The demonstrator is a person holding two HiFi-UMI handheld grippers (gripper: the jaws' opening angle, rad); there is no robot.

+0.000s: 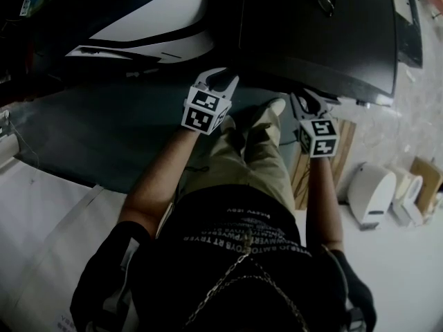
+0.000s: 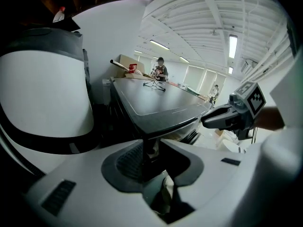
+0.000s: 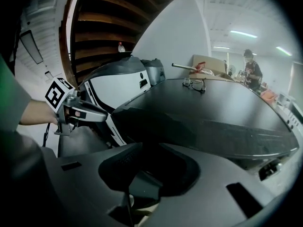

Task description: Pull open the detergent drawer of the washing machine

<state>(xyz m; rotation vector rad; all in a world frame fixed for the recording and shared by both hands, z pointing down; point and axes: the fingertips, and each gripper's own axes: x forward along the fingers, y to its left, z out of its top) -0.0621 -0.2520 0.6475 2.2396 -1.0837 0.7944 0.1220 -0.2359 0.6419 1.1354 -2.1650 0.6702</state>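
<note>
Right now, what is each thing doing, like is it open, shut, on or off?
Left hand-held gripper: open, nothing between its jaws.
Right hand-held gripper: open, nothing between its jaws.
Thin-framed spectacles: lying on the black flat tabletop, untouched.
Long ceiling strip light: lit.

The head view looks steeply down from above the person's torso, past both forearms, onto the left gripper, the right gripper and the near edge of a dark worktop. The left gripper view sits low behind its own fingers and faces along that worktop into the room, seemingly close to its edge. The right gripper shows at its right side. The right gripper view faces the same worktop, with the left gripper at its left side.
</note>
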